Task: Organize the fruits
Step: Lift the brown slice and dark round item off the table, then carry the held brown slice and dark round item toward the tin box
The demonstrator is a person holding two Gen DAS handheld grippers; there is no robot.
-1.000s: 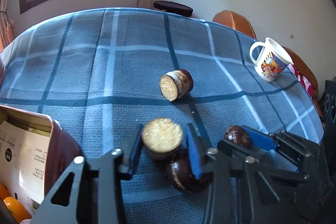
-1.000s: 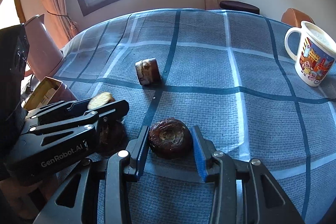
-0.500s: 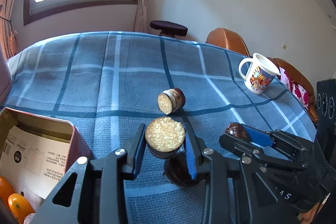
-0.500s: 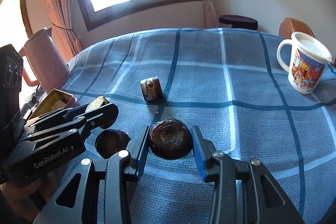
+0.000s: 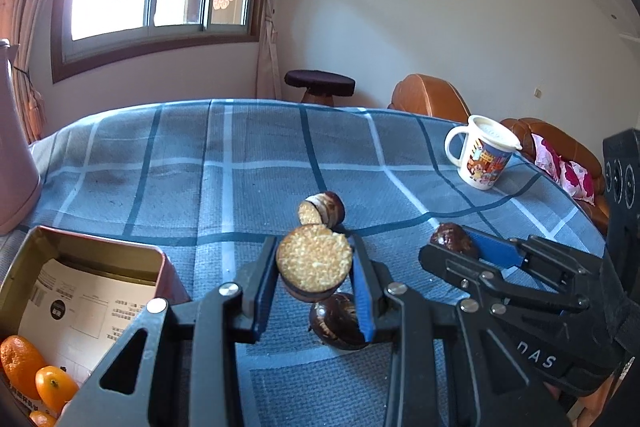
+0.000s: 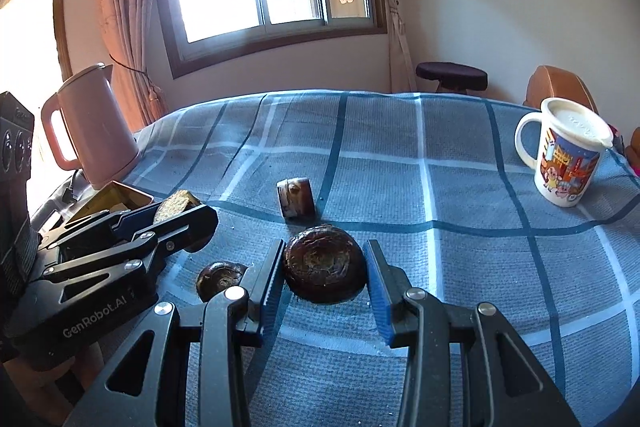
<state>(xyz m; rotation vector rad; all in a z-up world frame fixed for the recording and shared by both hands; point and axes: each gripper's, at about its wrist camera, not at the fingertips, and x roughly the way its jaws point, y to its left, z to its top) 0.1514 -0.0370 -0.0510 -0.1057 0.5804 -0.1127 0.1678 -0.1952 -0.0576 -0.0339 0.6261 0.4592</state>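
Note:
My left gripper [image 5: 313, 279] is shut on a round chocolate-coated cake [image 5: 314, 259], its crumbly tan base facing the camera, held above the cloth. Under it a second dark cake [image 5: 338, 323] lies on the table, and a third cake [image 5: 323, 210] stands on edge farther back. My right gripper [image 6: 324, 277] is shut on a dark glossy cake [image 6: 323, 263], a little above the cloth. In the right wrist view the left gripper [image 6: 180, 211] shows at the left with its tan cake. An open red tin [image 5: 92, 259] at the left holds oranges [image 5: 22, 361].
A blue checked cloth [image 6: 460, 187] covers the table. A lidded cartoon mug [image 6: 566, 153] stands at the right and a pink kettle [image 6: 94, 127] at the far left. Beyond the table are a dark stool [image 5: 320, 85] and orange-brown chairs [image 5: 430, 97].
Both grippers have risen with their cakes and tipped upward, so more of the wall and window shows. The dark cake under the left gripper and the cake on edge have stayed on the cloth.

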